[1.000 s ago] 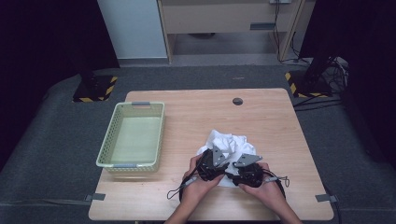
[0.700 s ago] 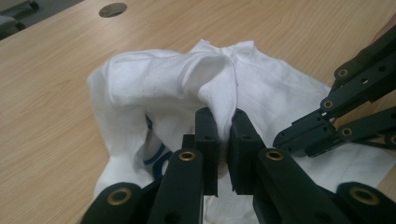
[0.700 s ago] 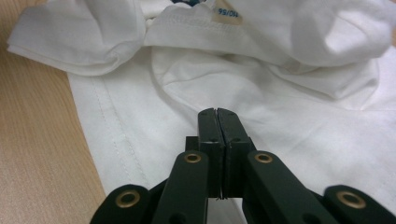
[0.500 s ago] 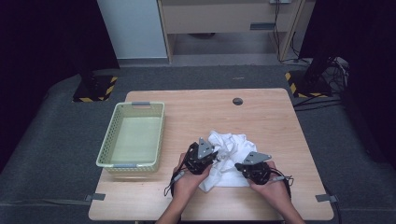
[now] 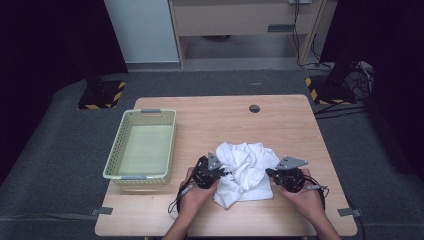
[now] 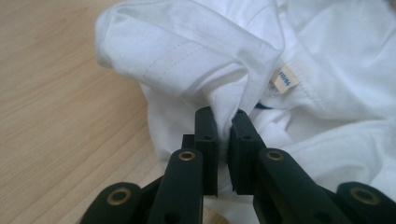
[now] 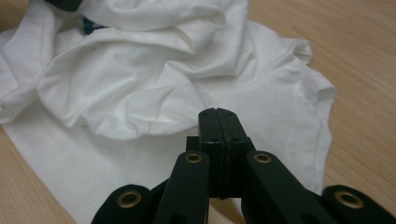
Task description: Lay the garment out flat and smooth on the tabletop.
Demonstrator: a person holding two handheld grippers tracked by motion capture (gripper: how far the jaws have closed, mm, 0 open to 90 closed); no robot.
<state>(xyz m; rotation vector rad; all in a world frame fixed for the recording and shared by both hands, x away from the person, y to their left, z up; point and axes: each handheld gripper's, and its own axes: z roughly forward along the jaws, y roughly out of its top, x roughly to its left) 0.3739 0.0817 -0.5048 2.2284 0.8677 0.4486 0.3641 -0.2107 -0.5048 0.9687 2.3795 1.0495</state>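
At the near edge of the wooden surface [image 5: 290, 120], the person's two forearms are coming in from below, each hand wrapped around a gripper and pointing it forward and inward toward the middle. The left gripper [image 6: 227, 122] is sitting at the left side of a crumpled white garment [image 5: 246, 165], and its fingers [image 6: 206, 135] have just been closing and are now pinching a bunched fold of the cloth between them, close beneath a small sewn label [image 6: 285, 79]. The right gripper [image 7: 218, 116] is lying at the garment's right side, well apart from the left one, its fingers [image 7: 208, 128] having just closed fully together; whether any cloth is caught between them I cannot tell, though the white fabric is lying directly under and ahead of their tips. The garment is spreading between the two grippers in loose folds. Farther left, a pale green basket [image 5: 120, 150] is standing on the surface.
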